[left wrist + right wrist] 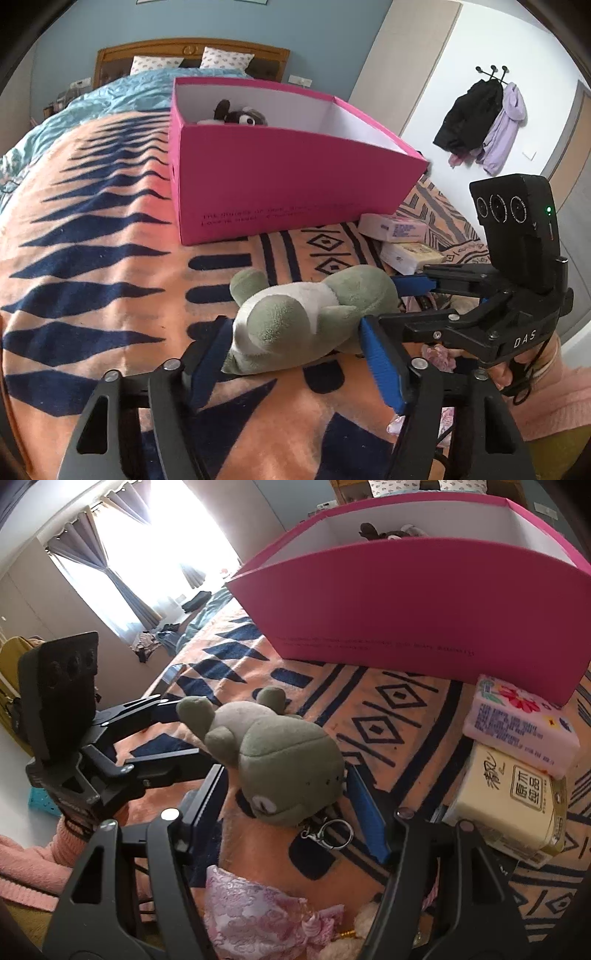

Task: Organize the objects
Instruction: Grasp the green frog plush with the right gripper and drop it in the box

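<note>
Patterned blanket (92, 258) bears green plush (295, 317), both claws straddling it.

A plush toy (306, 317) lies on the bed blanket (92, 258), near of the box (288, 177); two tissue packs (400, 236) stack right of it.

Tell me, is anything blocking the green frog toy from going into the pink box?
Nothing visible does. The green frog toy lies on the blanket before the open-topped pink box; the tissue packs sit off to one side.
</note>
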### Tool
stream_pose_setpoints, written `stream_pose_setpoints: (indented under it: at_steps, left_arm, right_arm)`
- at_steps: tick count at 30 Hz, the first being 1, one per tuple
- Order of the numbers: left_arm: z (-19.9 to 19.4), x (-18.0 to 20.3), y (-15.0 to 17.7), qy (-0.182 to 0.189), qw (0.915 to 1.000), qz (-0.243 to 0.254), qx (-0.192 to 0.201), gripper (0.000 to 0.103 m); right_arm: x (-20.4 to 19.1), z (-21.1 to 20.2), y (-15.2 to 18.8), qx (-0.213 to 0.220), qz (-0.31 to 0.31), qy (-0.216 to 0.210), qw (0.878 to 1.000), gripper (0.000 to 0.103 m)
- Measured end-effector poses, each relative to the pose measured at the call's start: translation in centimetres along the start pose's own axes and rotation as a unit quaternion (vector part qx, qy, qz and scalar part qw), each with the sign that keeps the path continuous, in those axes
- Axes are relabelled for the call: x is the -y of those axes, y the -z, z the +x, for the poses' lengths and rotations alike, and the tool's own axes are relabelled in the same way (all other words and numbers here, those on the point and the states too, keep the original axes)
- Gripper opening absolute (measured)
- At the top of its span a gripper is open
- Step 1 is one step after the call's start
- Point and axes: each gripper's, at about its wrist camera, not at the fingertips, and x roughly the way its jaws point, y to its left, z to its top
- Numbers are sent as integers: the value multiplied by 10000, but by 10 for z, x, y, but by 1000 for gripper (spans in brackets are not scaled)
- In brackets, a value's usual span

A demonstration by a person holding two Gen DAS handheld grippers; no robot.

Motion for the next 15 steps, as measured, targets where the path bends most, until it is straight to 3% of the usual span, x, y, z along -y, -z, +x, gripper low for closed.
stream_pose_setpoints:
  at_steps: [3, 6, 15]
  left_arm:
    - [1, 3, 2, -17, 10000, 27, 10, 69]
    - [1, 5, 3, -20, 10000, 19, 19, 69]
    - [-9, 16, 4, 45, 9998, -47, 208, 68]
  right_arm:
    - [3, 0, -2, 59, 69, 30, 10000, 66]
    - [2, 1, -3, 58, 2, 6, 10000, 58]
    - [-7, -12, -6, 250, -279, 159, 9992, 57]
